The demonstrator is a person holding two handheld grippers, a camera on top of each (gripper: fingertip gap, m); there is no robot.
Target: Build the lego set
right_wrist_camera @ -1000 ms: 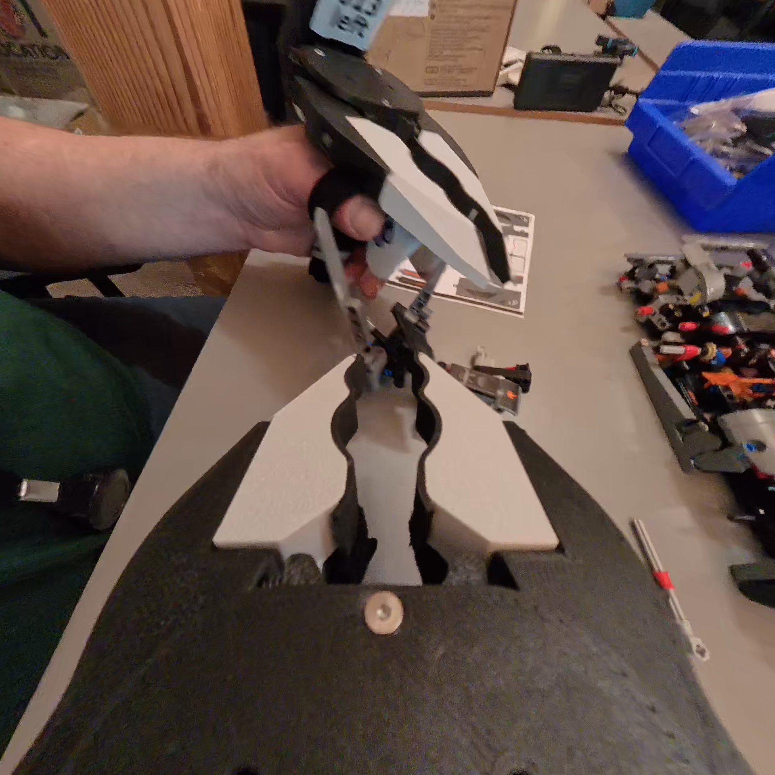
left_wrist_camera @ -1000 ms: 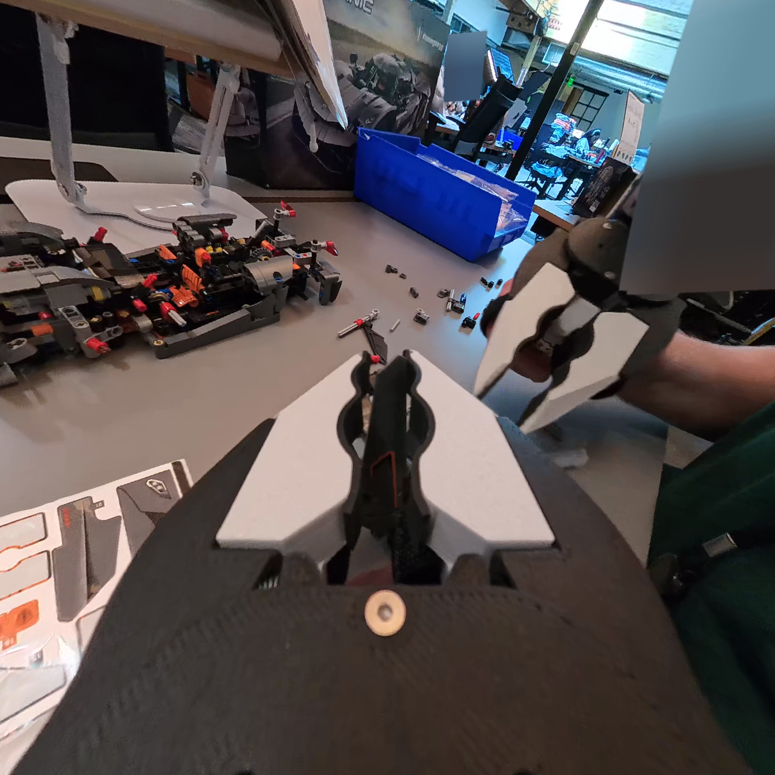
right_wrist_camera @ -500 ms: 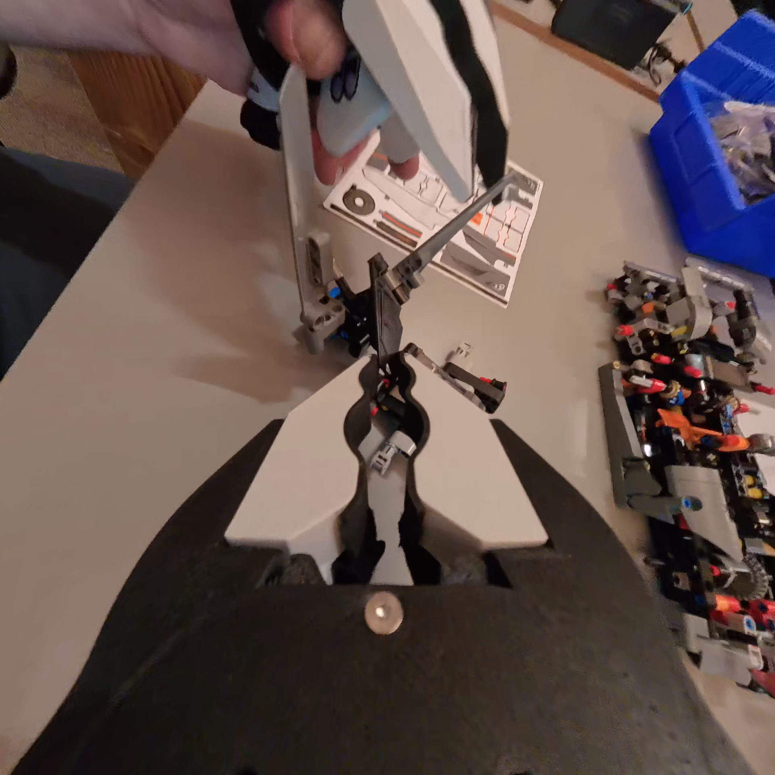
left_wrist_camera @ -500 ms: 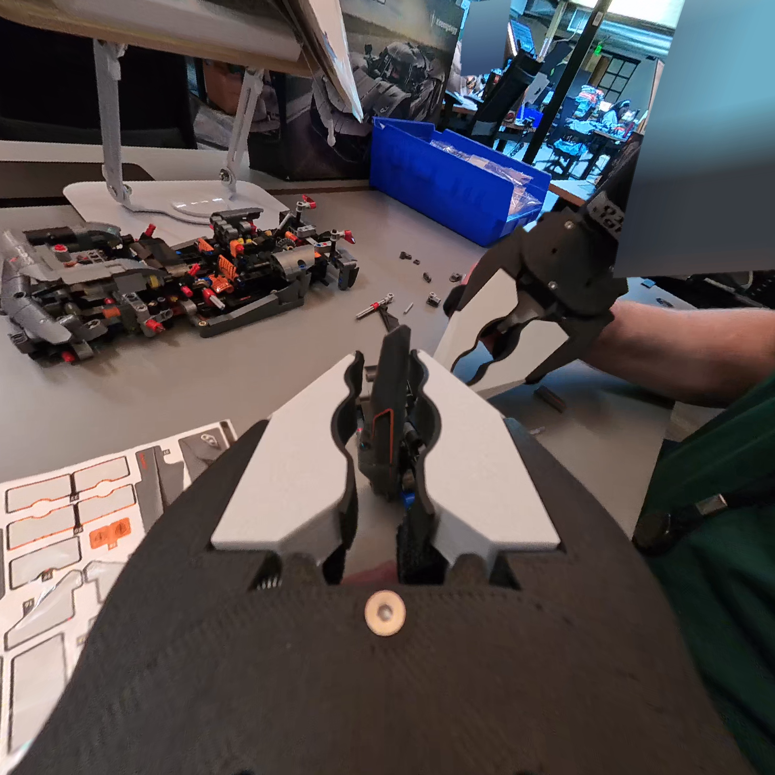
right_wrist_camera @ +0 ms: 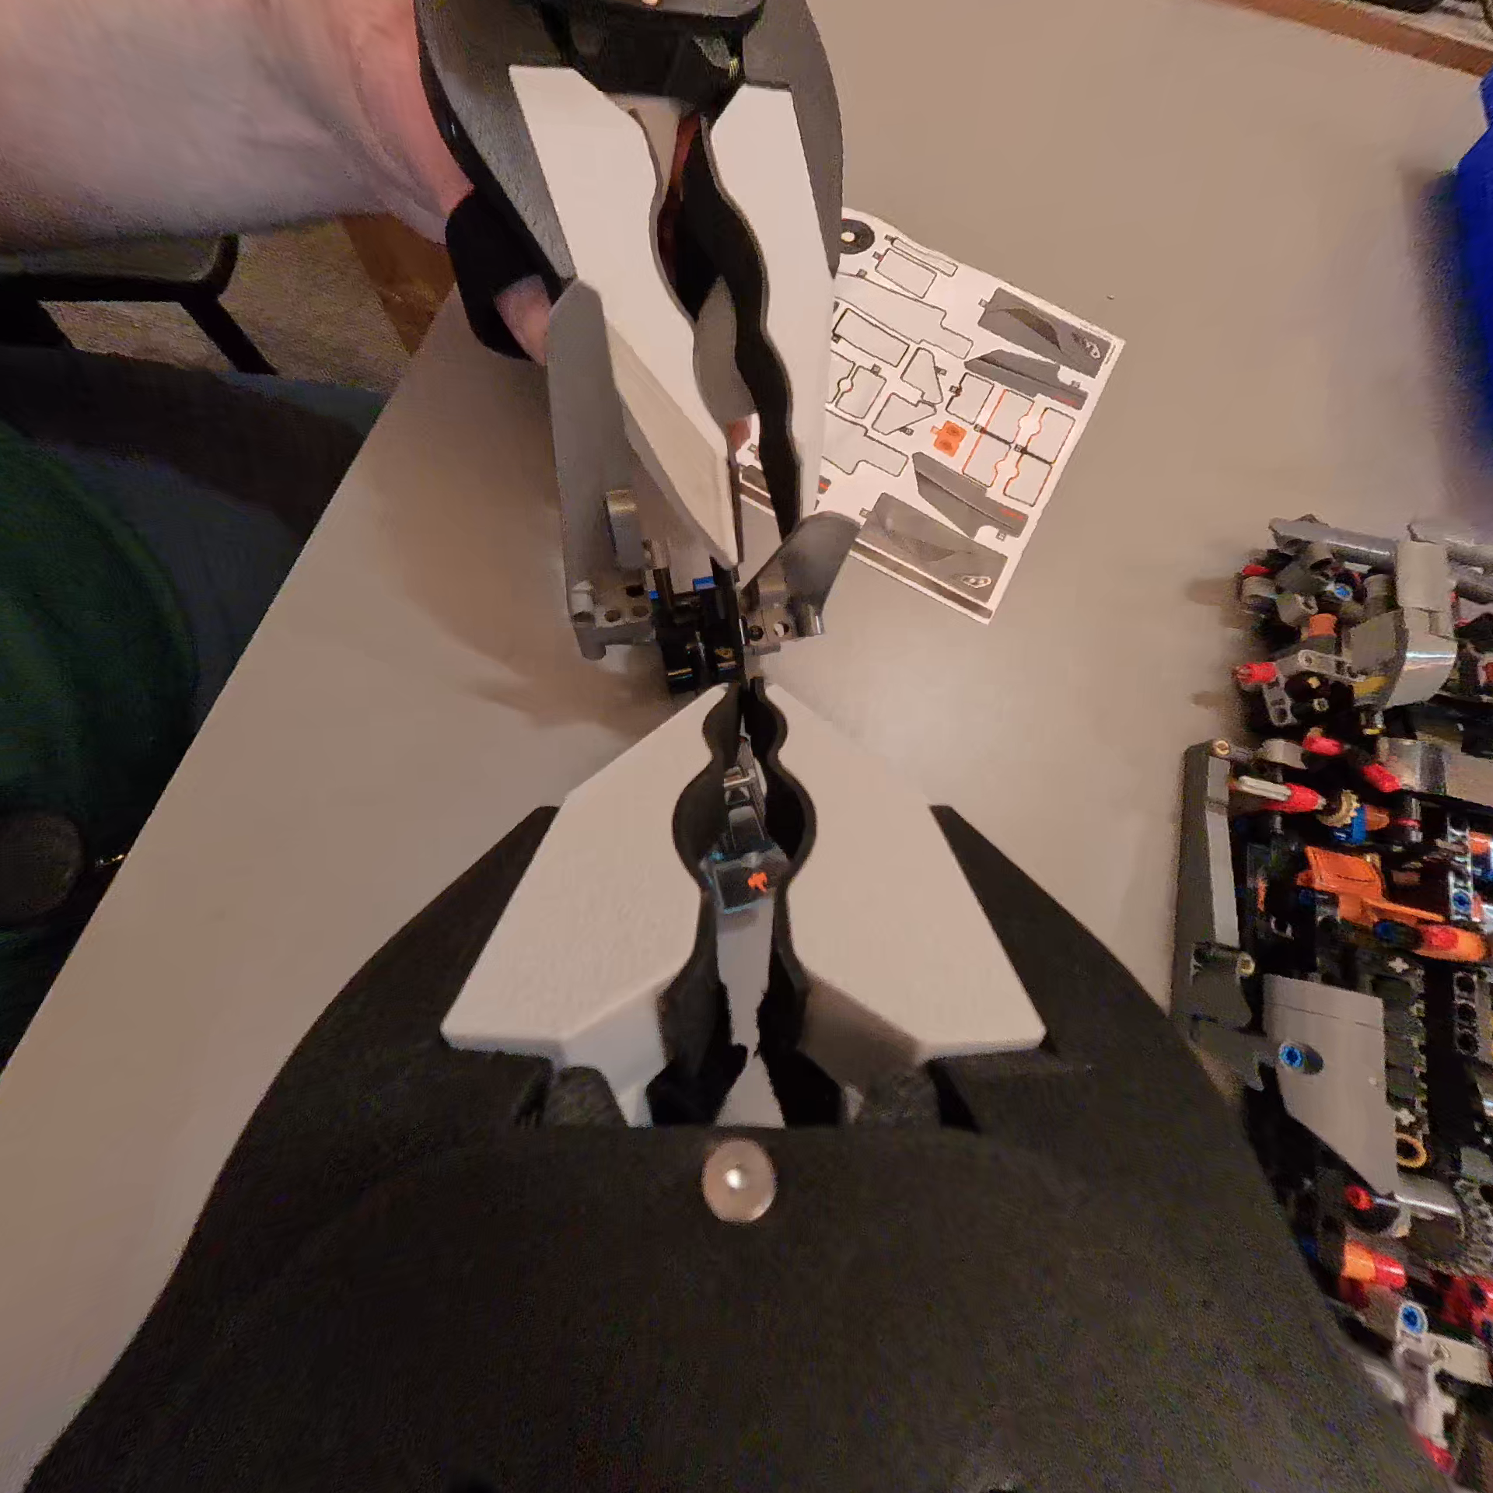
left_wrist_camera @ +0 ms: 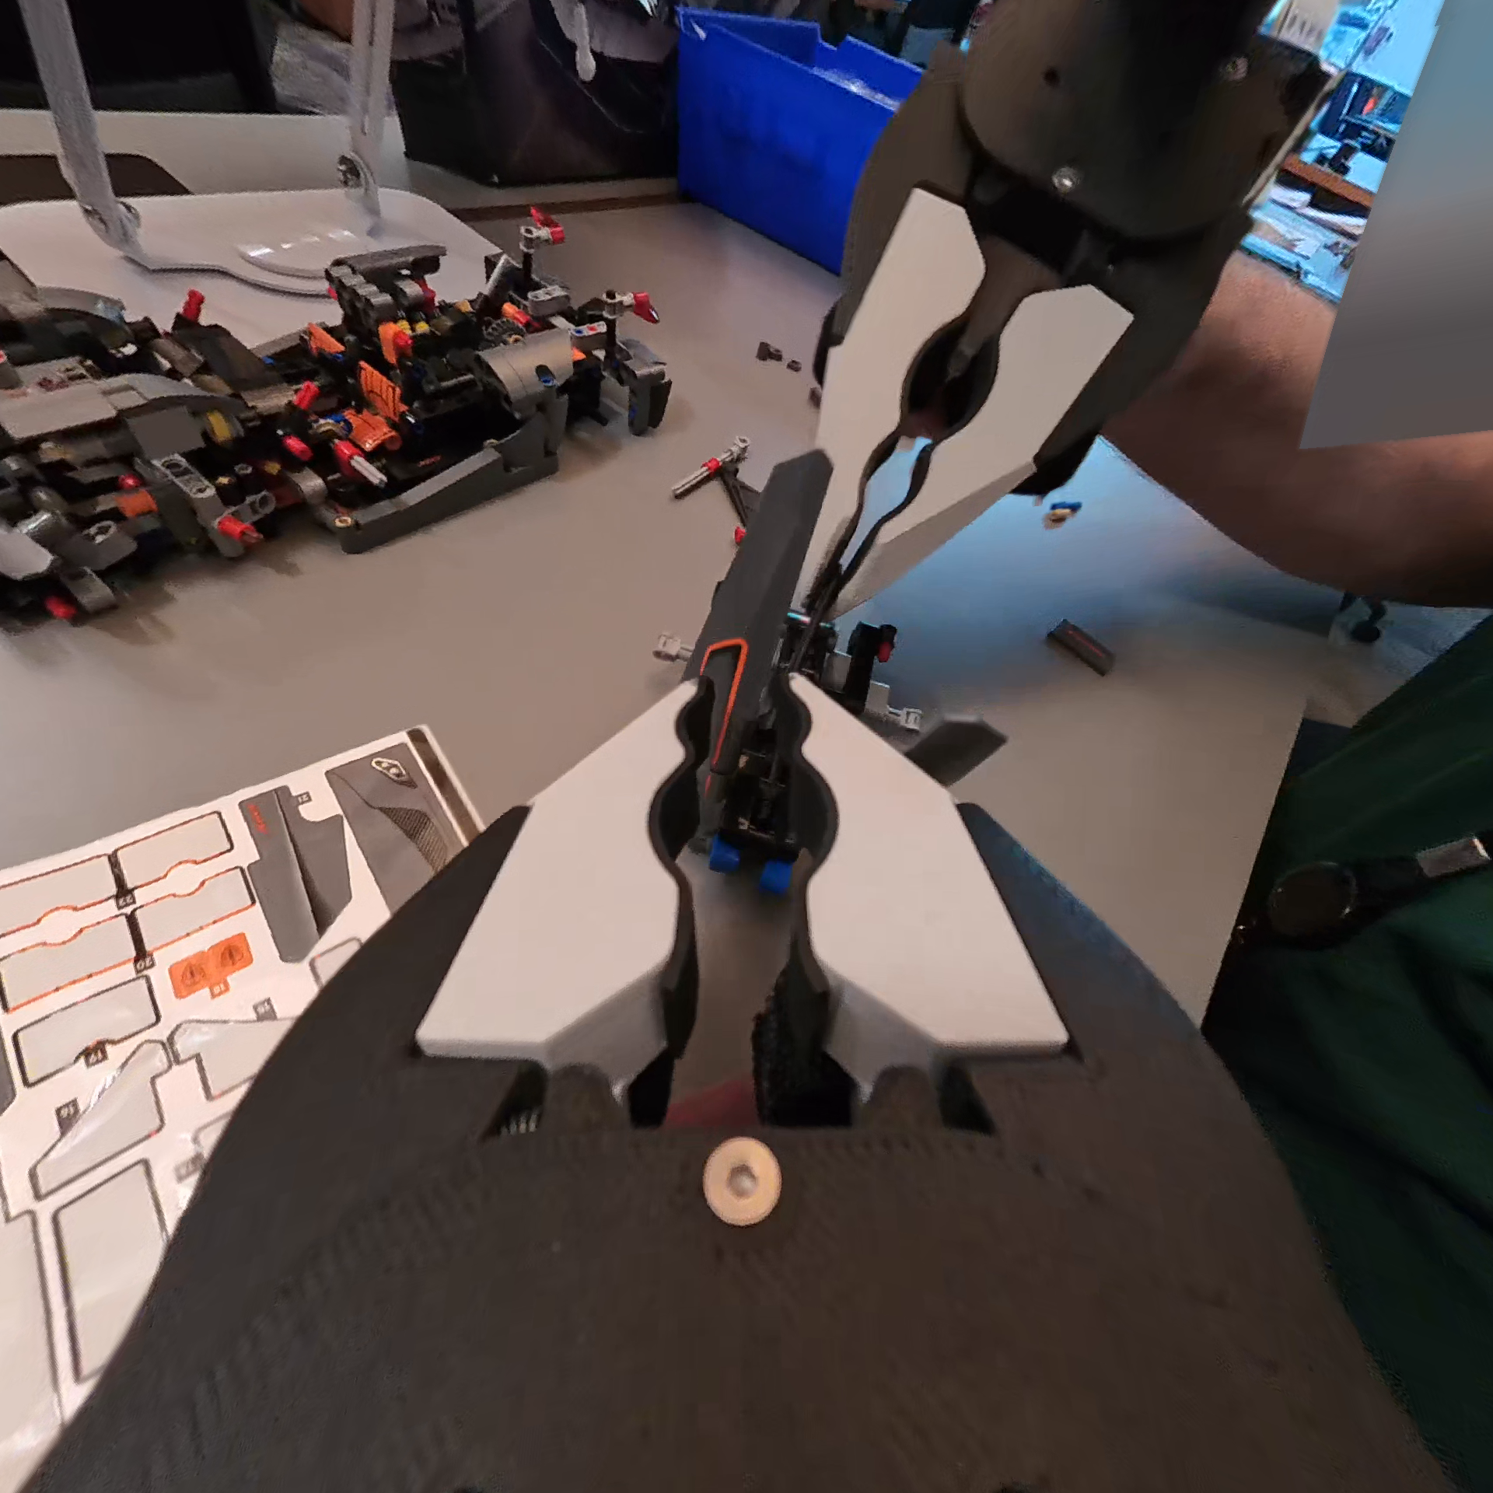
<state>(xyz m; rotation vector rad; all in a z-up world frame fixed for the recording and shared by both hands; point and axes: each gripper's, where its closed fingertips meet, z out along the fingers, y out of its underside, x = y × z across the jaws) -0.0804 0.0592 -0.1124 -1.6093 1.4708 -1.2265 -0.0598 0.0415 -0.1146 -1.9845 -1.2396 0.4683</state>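
Note:
My left gripper is shut on a small Lego sub-assembly, a black panel with orange trim, blue pins and grey side panels. It is held just above the grey table. My right gripper comes in from the opposite side, tip to tip with the left one. It is shut on the sub-assembly's near end, with a dark grey piece between its fingers. In the left wrist view the right gripper comes down from the upper right. In the right wrist view the left gripper comes down from above.
The large part-built car chassis lies at the left; in the right wrist view it lies at the right. A sticker sheet lies near the sub-assembly. A blue bin, a white stand base and loose small parts lie behind. My two grippers' fingertips are within a few centimetres of each other.
The two grippers have come together. The right gripper has closed in on the sub-assembly held by the left and now grips its end. The left gripper has tilted down towards the table.

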